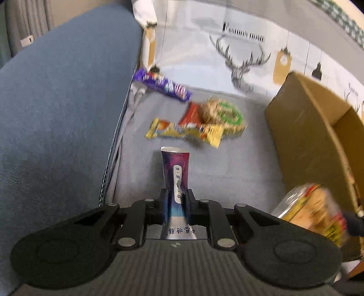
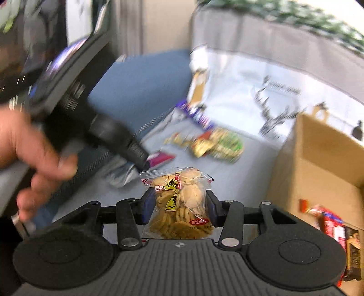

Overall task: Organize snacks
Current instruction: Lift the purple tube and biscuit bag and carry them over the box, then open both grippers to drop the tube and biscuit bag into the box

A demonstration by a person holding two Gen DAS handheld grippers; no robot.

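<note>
Done: some bars lie in your cardboard box (image 2: 318, 159) | Now: left gripper (image 1: 177, 198) pinches purple sachet (image 1: 175, 168), right gripper (image 2: 179, 205) clamps cracker bag (image 2: 182, 202), both off the sofa | Left: purple bar (image 1: 162, 84), yellow packet (image 1: 186, 133), cookie pack (image 1: 218, 113).

A living room, likely a home: blue sofa (image 1: 56, 113), grey curtains (image 1: 29, 16), a deer-print cloth (image 1: 238, 45), a cardboard box (image 1: 302, 127).

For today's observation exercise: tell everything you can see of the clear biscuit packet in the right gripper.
The biscuit packet is a clear, crinkly plastic pouch of pale round biscuits, with red and yellow printed labels. It stands upright between the right gripper's fingers, which press its sides, its sealed top edge uppermost. Beyond it to the right is the cardboard box.
</note>
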